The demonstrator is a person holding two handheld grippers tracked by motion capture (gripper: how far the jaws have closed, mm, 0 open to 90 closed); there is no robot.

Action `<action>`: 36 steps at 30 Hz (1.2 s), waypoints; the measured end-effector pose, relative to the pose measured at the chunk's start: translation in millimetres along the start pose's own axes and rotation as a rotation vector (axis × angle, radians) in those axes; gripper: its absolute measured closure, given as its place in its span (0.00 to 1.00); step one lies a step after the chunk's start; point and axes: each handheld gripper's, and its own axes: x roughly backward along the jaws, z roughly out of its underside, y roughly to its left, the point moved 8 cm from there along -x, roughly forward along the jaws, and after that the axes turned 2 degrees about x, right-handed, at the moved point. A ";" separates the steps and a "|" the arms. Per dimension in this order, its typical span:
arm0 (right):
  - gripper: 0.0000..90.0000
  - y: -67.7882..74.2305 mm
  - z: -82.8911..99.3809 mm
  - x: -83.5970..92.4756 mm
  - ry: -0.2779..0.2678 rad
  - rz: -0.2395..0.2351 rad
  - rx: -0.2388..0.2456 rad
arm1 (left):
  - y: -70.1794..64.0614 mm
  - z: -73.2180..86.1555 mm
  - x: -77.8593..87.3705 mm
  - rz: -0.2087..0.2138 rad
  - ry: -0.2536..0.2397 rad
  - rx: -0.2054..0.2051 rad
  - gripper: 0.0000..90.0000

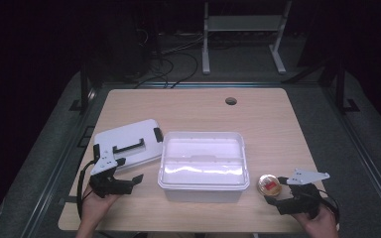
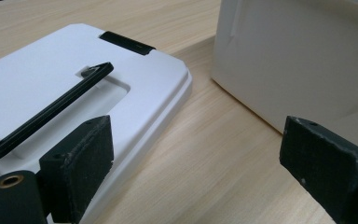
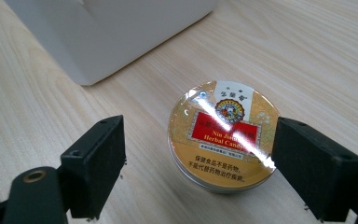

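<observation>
A light wooden table [image 1: 198, 111] carries a white open-topped plastic box [image 1: 202, 166], the landmark at its middle, seen from the fixed camera above. To the left of the box and close beside it lies the white lid [image 1: 129, 141], flat on the wood, its black handle [image 1: 128, 146] facing up and a black clip [image 1: 158, 134] at the edge nearest the box. Near the box's front right corner, just clear of its wall, sits a small round gold candy tin [image 1: 268, 185] with a red label, lid upward. The left gripper [image 1: 129, 182], held in a hand [image 1: 96, 201] in front of the lid and left of the box, has its jaws spread wide with nothing but bare wood between them; in the left gripper view, one pad [image 2: 81, 163] hangs over the lid's near edge and the other stands before the box wall. The right gripper [image 1: 273, 191], held to the right of the box, stands with its jaws parted on either side of the tin; in the right gripper view, neither pad [image 3: 98, 161] presses on the tin [image 3: 223, 135].
</observation>
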 end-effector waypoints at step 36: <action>0.19 1.8 -2.7 4.2 -0.015 -0.016 0.005 | -74.2 -135.8 19.7 0.330 0.197 -0.507 0.36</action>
